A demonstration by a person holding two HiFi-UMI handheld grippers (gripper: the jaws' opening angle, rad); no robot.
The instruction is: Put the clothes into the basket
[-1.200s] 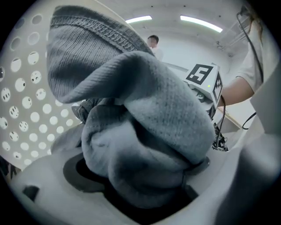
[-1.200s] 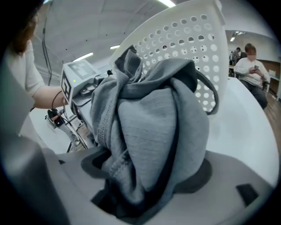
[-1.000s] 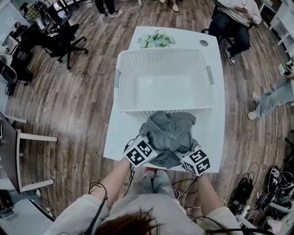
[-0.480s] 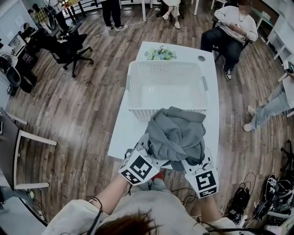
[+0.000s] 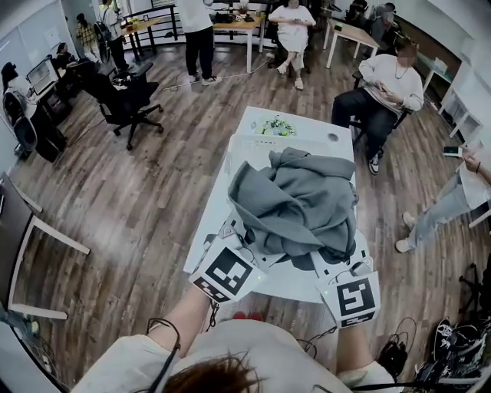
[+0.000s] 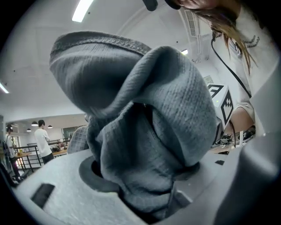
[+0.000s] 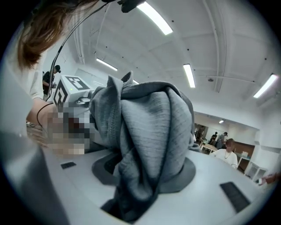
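Raised off the surface (image 5: 217,219) since a second ago, the grey garment (image 5: 295,201) now hangs in the air on the near side of the basket (image 5: 242,143), above its rim, and hides most of it. I judge it soft, thick and limp but not heavy; it sags, so bunched folds give the best hold. It is plain grey knit with a ribbed edge. The left hand-held gripper (image 6: 147,189) and the right hand-held gripper (image 7: 131,193) each pinch a fold, and their jaws have just been closing tighter.

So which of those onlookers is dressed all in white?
The seated person farthest back, by the wooden desk; the standing person and the sitter near the table wear dark trousers.
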